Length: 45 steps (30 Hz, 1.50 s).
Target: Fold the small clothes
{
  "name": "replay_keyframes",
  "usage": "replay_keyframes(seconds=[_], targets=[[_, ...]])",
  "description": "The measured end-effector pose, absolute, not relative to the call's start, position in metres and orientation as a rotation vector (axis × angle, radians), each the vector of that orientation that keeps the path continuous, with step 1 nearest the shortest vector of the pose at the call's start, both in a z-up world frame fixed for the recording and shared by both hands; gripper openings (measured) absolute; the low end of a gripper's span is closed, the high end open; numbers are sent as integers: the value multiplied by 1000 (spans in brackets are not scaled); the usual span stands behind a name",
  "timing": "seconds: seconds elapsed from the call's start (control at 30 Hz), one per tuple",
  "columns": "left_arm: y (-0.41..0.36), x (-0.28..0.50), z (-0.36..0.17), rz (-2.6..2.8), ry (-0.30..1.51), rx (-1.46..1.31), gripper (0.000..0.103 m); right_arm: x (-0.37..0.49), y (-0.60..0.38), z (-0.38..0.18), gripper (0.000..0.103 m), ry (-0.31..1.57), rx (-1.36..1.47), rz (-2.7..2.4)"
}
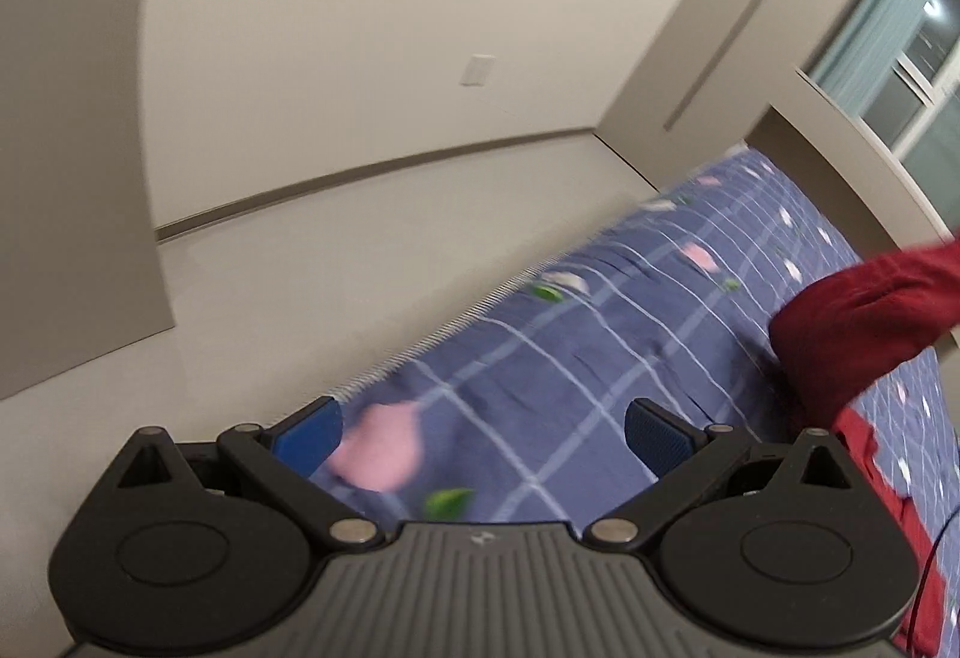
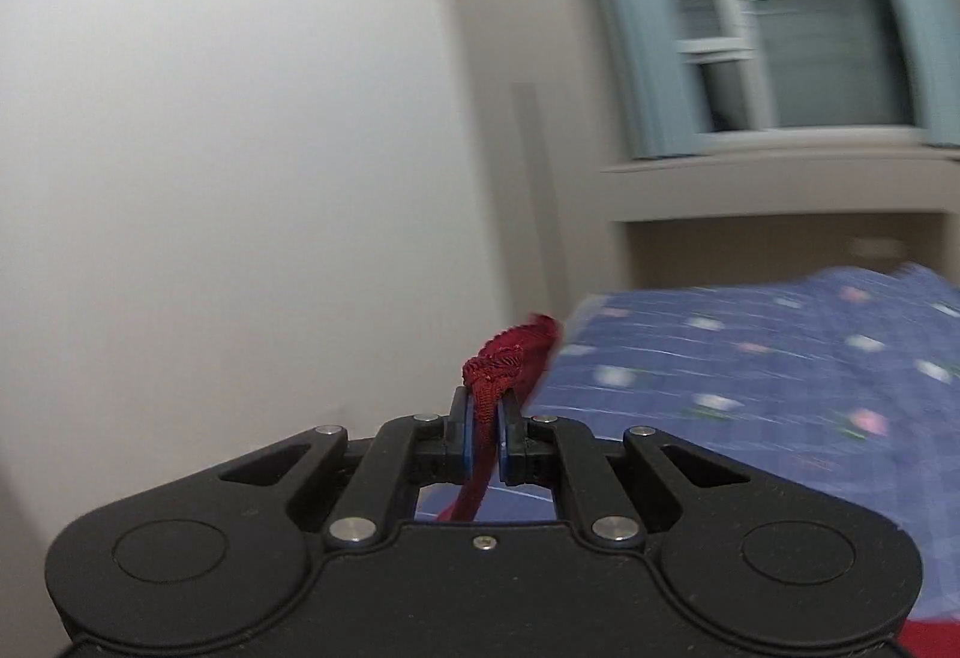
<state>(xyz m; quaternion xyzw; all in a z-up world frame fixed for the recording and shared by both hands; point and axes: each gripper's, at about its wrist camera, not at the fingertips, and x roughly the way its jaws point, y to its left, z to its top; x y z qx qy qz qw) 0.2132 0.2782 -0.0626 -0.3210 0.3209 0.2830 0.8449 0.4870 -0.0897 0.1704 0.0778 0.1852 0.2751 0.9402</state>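
Observation:
A dark red garment [image 1: 858, 322] hangs lifted above the bed at the right of the left wrist view, with its lower part trailing down onto the sheet. My left gripper [image 1: 483, 433] is open over the bed's near edge, nothing between its blue pads [image 1: 657, 433], well left of the garment. In the right wrist view my right gripper [image 2: 486, 433] is shut on a bunched edge of the red garment [image 2: 510, 358], which sticks up past the fingertips and also hangs below them.
The bed carries a blue checked sheet [image 1: 600, 358] with pink flowers; its edge drops to a pale floor [image 1: 300, 268] on the left. A headboard [image 1: 840, 166] and a window with blue curtains [image 2: 780, 28] stand beyond. Both views are motion-blurred.

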Motion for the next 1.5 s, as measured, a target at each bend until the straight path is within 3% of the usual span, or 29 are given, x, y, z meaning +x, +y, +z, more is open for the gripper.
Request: replay_keyframes(seconds=[0.17,0.4,0.6,0.77,0.9,1.1,1.2,1.27,1.33,1.5], targets=[[251,251,-61,525,724,-613,102,475,-179,107,7,457,171,377],[209,304,-59,426,761,-533,102,468,-234,-8,7,646,191,221],[182,349,-61,355,788,-469,102,451,-258,-42,9,707,253,186],[171,402,-64,260,773,-426,102,442,-277,-50,25,731,279,202],[166,450,-72,176,777,-408,102,434,-297,-51,59,726,332,213],[155,494,-91,156,806,-365,102,455,-311,-53,62,741,368,203],[150,507,-102,178,842,-359,102,475,-302,-57,55,779,346,211],[148,510,-107,190,859,-358,102,483,-294,-60,38,796,314,211],[146,513,-110,207,870,-353,102,488,-287,-61,7,808,283,209],[144,511,-103,215,863,-349,102,479,-284,-43,2,719,207,207]])
